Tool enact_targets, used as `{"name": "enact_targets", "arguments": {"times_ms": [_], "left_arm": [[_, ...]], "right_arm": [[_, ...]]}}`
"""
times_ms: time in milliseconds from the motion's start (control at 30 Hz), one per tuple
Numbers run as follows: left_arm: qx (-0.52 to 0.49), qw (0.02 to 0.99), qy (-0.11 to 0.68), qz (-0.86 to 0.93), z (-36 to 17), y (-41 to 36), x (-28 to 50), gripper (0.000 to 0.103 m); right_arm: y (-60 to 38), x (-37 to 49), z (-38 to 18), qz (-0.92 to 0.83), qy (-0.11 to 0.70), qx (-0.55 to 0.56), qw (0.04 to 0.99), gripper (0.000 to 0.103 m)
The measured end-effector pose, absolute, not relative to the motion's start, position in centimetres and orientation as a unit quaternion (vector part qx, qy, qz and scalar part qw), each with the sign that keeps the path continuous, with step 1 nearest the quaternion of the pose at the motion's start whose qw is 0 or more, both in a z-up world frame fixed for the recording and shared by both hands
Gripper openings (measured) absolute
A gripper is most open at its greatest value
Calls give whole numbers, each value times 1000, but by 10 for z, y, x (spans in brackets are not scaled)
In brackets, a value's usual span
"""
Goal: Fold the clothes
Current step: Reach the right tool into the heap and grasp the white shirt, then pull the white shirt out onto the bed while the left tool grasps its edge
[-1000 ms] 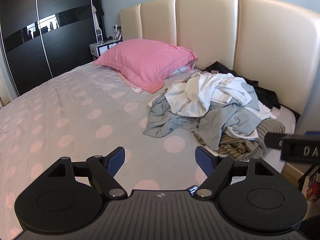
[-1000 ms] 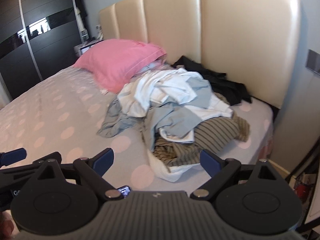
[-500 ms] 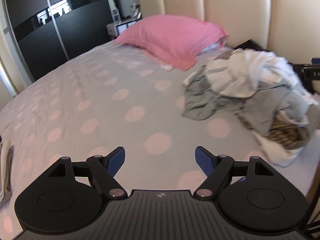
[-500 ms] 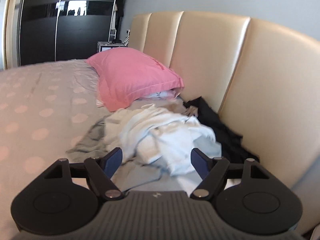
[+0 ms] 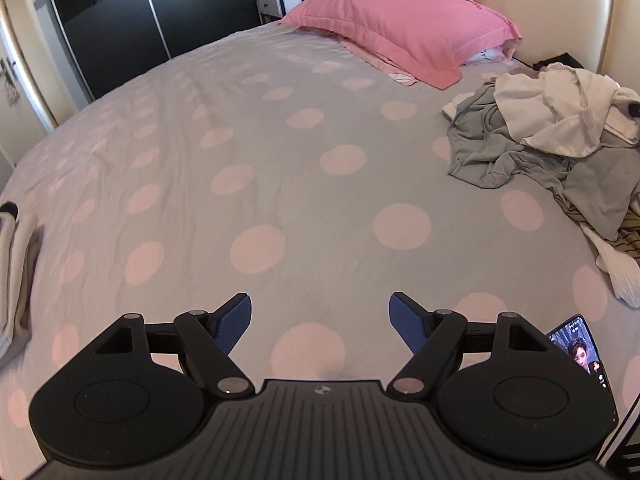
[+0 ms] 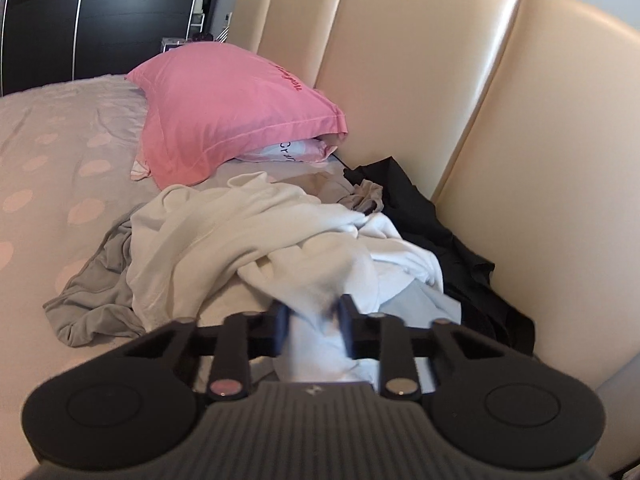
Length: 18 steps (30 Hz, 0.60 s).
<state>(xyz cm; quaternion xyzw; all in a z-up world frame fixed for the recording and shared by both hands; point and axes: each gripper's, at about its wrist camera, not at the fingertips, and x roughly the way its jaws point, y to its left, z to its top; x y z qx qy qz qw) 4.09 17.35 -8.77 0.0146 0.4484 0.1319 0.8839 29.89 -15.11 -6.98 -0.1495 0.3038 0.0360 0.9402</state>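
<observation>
In the left-wrist view the left tongs (image 5: pixel 320 316) hung released over the pink-dotted grey bed (image 5: pixel 280 152), the unfolded clothes heap (image 5: pixel 548 144) at two o'clock, while the right-wrist view showed the right tongs (image 6: pixel 313 326), just closing, clenched on a crumpled white cotton garment (image 6: pixel 256 240), folding barely begun.

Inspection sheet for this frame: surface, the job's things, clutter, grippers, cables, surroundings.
Surface: bed sheet, grey with pink dots, mostly bare.
Job's things: clothes pile by the headboard, with a white garment on top, grey garment and black garment under and beside it; folded item at the sheet's left edge.
Clutter: phone, screen lit, on the sheet.
Grippers: left gripper open over bare sheet; right gripper has just been closing, with white cloth between its jaws.
Cables: nothing seen.
Surroundings: pink pillow, cream headboard, dark wardrobe.
</observation>
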Motion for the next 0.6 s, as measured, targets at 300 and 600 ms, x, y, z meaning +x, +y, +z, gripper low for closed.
{"name": "enact_targets", "arguments": {"times_ms": [300, 600], "left_arm": [[-20, 892, 425, 151, -54, 201, -9, 75], [-26, 904, 386, 180, -14, 233, -84, 75]], "right_arm": [[-90, 238, -12, 138, 302, -130, 934, 9], [12, 101, 33, 311, 282, -120, 900, 9]]}}
